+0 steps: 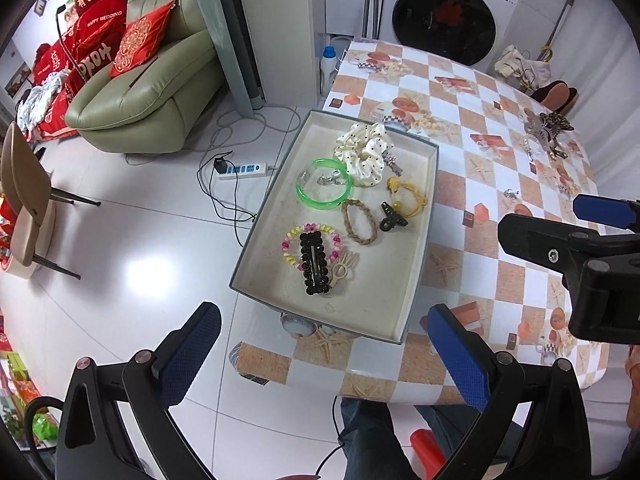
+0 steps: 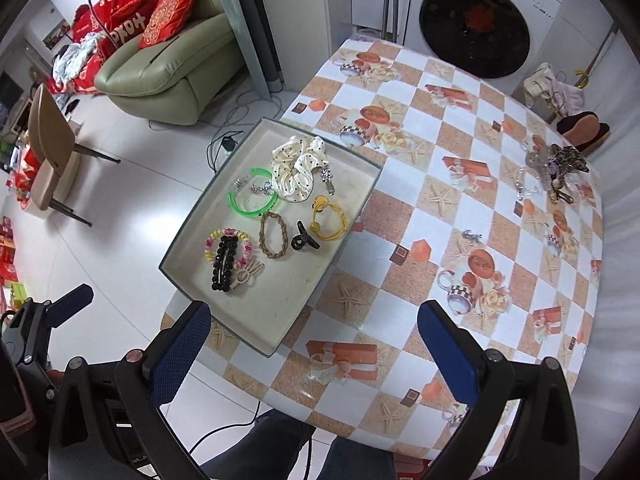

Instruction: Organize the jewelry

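1. Left wrist view: The left gripper (image 1: 324,354) is seen from above with its blue-padded fingers (image 1: 192,354) spread wide and nothing held between them. Beyond them a shallow grey tray (image 1: 424,224) is set on the near left edge of the bench (image 1: 480,120), which is covered by a checked orange-and-white cloth. Inside the tray are laid a cream polka-dot scrunchie (image 1: 362,152), a green bangle (image 1: 324,190), a yellow hair tie (image 1: 408,196), a small black claw clip (image 1: 392,216), a braided brown hair tie (image 1: 360,222), a pastel bead bracelet (image 1: 310,246) with a black beaded hair clip (image 1: 316,264) across it, and a beige rabbit-shaped clip (image 1: 344,266). A pile of unsorted jewelry (image 1: 548,132) is left on the far right of the bench, well apart from the tray. The right gripper (image 1: 592,236) is seen at the right edge.

2. Right wrist view: The right gripper (image 2: 314,344) is shown with its fingers (image 2: 448,352) fully apart and empty, held above the bench (image 2: 400,208). The tray (image 2: 176,256) lies to the left of centre, with the scrunchie (image 2: 296,172), bangle (image 2: 252,200) and other pieces inside. The jewelry pile (image 2: 552,172) is seen at the far right edge of the bench. One finger of the left gripper (image 2: 68,304) is seen at the lower left.
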A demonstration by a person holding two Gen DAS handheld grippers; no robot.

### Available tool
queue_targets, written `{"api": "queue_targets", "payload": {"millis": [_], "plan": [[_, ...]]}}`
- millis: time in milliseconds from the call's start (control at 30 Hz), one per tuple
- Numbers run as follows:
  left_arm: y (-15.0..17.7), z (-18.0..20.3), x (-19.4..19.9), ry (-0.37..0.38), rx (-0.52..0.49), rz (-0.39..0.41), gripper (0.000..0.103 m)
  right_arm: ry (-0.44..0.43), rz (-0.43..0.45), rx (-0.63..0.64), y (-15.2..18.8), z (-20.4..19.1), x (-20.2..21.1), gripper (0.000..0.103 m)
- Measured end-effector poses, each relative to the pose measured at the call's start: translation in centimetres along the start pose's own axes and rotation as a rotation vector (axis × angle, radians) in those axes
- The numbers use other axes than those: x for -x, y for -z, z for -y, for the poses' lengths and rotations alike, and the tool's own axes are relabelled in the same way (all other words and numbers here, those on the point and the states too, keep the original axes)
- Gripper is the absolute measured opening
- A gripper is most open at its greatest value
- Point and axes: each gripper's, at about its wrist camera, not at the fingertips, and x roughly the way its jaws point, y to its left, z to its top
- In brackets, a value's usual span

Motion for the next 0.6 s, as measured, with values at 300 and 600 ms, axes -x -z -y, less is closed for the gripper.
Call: {"api": "queue_targets", "payload": {"millis": [300, 600], "plan": [[0.1, -0.1, 0.8, 0.008, 0.017, 0.007, 0.103, 0.017, 0.021, 0.004, -0.1, 0.1, 1.2, 0.103], [0.2, -0.8, 0.9, 0.008, 0.037, 0.008, 0.103, 0.023, 0.023, 0.008, -0.1, -0.1, 1.4, 0.103]]}}
